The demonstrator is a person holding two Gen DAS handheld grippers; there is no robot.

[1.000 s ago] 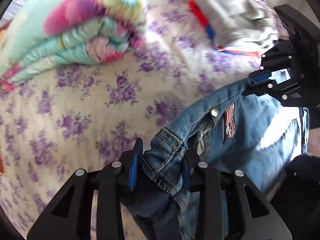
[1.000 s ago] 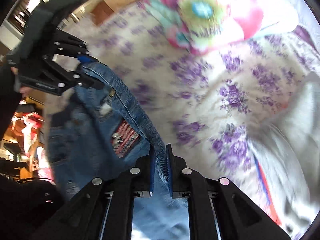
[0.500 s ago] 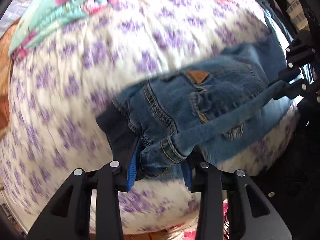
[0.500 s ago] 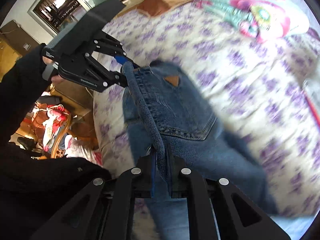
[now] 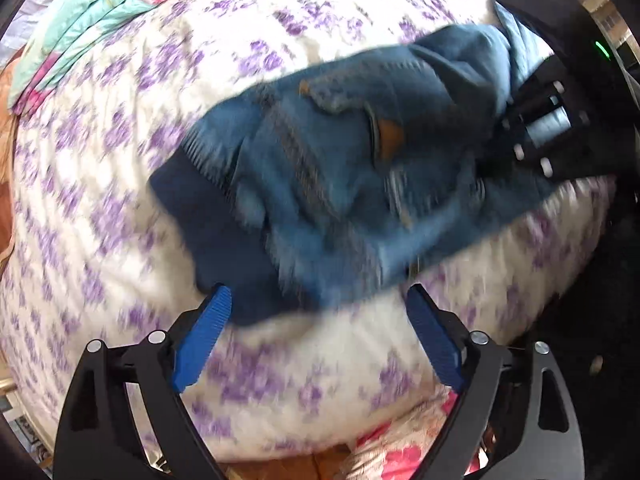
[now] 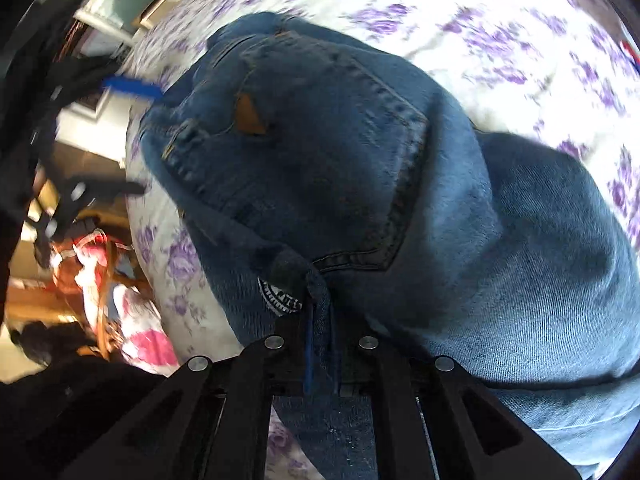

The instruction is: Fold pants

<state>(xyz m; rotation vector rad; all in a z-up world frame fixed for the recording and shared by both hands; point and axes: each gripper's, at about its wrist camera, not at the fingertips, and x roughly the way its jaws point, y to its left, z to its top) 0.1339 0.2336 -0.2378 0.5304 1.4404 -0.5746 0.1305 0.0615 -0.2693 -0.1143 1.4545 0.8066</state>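
The jeans have been laid down on the bed in a loose heap, back pocket up, near the bed's edge. No neat fold can be made out yet: the cloth is bunched and the picture blurred, so the task is judged to be at an early stage, with smoothing and the folds proper left to do.

The left gripper has just been opened; its jaws stand wide apart with nothing between the blue pads, and the jeans lie just ahead of the tips, a dark corner close to the left pad.

The right gripper is clamped on a fold of denim, seemingly at the waistband. From it the jeans spread forward and to its right, over the flowered sheet.
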